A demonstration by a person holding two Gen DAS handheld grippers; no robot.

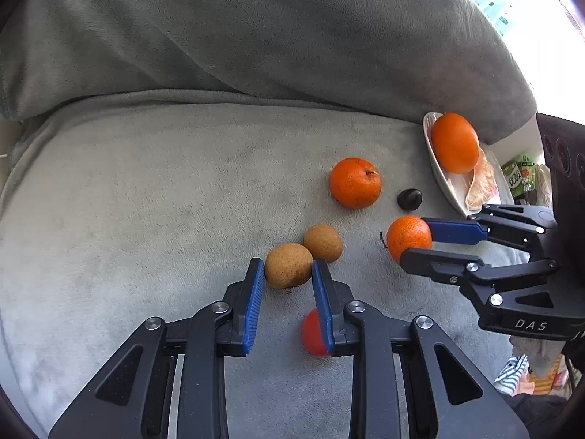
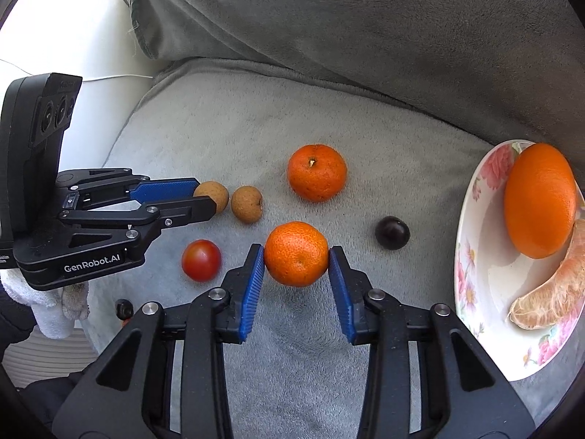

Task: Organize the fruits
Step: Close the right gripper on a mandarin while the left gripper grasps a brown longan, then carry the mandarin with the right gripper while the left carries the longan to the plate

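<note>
Fruit lies on a grey plush cushion (image 1: 164, 183). My left gripper (image 1: 288, 270) has its jaws on both sides of a brown longan (image 1: 289, 270), pads touching it; a second longan (image 1: 323, 242) lies just beyond. My right gripper (image 2: 296, 256) is closed on a small tangerine (image 2: 296, 253), seen also in the left wrist view (image 1: 407, 236). A larger tangerine (image 2: 317, 172), a dark plum (image 2: 392, 232) and a red cherry tomato (image 2: 201, 259) lie loose. A floral plate (image 2: 475, 256) at right holds an orange (image 2: 539, 199) and a peeled citrus segment (image 2: 552, 292).
A grey back cushion (image 2: 365, 36) rises behind the seat. The seat edge drops off at the left by a white wall (image 2: 73, 18). Packets and cloth (image 1: 519, 179) lie beyond the plate.
</note>
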